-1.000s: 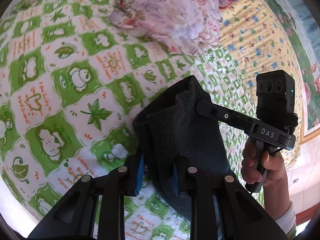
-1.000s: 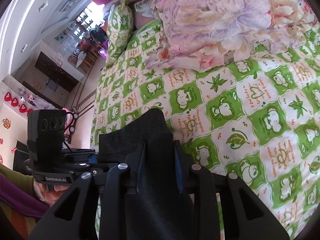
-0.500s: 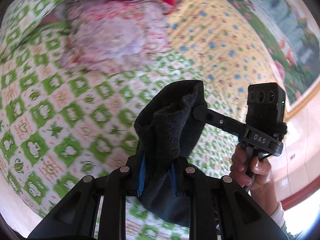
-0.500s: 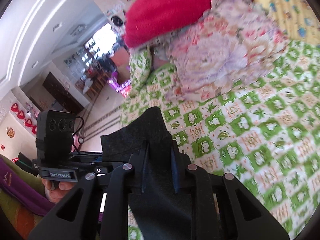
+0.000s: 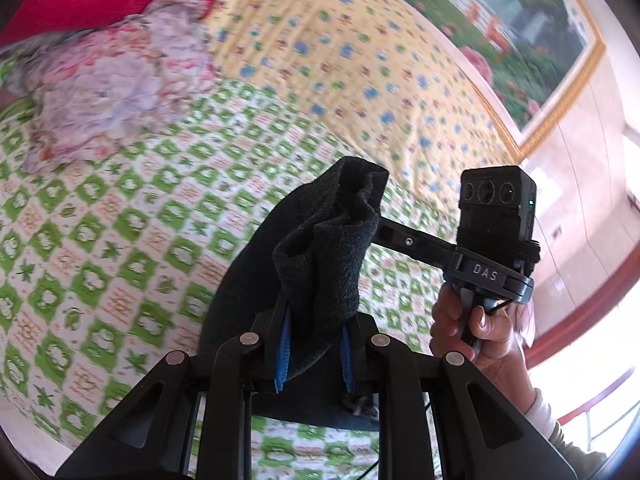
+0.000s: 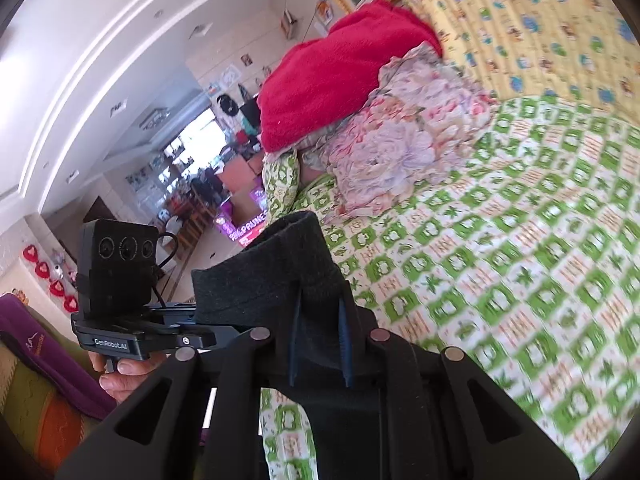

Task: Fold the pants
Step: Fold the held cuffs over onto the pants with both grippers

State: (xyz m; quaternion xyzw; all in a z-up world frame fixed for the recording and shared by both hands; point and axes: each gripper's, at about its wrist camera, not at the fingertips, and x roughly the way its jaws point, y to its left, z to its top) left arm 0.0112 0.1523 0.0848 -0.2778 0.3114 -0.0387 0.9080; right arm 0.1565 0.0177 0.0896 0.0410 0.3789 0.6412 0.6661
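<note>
My left hand-held gripper point(image 5: 314, 354) clamps dark fleece pants point(image 5: 324, 256); right hand-held gripper point(image 6: 320, 344) closing on them, above green-checked bed quilt point(image 5: 120, 240), floral bundle at 11 o'clock.

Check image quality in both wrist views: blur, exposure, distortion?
Left wrist: bedspread motion-smeared, dark pants and left tool sharp; window corner lower right blown out. Right wrist: bedspread blurred towards the right edge, far room window overexposed, right tool crisp. Both: strong fisheye bending, dark vignette corners.
</note>
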